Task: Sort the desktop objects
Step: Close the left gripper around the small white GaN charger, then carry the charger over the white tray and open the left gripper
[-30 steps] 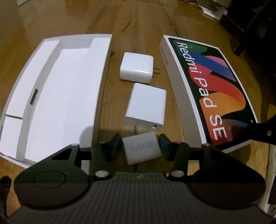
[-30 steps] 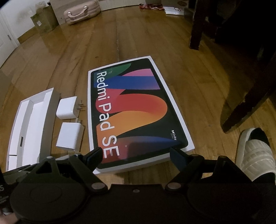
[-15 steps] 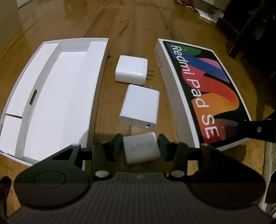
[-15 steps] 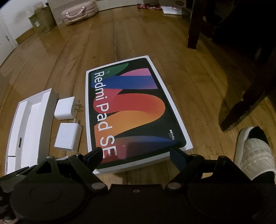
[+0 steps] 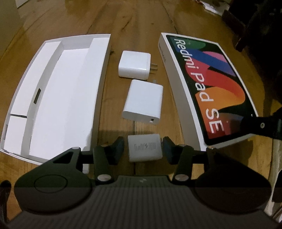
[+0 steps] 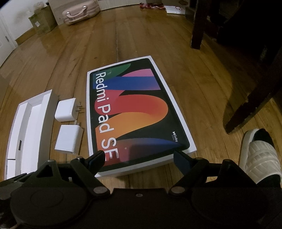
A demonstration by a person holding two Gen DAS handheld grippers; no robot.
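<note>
On the wooden floor lie an open white box tray (image 5: 52, 98), two white chargers (image 5: 134, 64) (image 5: 143, 101) in a row, and a colourful Redmi Pad SE box (image 5: 208, 84). A third, small white charger (image 5: 144, 148) with grey lettering sits between the fingers of my left gripper (image 5: 143, 149). The jaws are slightly apart, with a thin gap on each side of it. My right gripper (image 6: 139, 156) is wide open over the near edge of the Redmi Pad SE box (image 6: 137, 112), holding nothing. The two larger chargers (image 6: 67, 110) (image 6: 68, 139) and the tray (image 6: 30, 130) lie to its left.
A foot in a white slipper (image 6: 259, 155) rests at the right, beside dark furniture legs (image 6: 246, 105). A pink suitcase (image 6: 81, 10) and a cardboard box (image 6: 44, 22) stand far back on the floor.
The left jaws have widened a little around the small charger, which now looks smaller and blurred. The right gripper has edged closer over the Redmi box's near edge.
</note>
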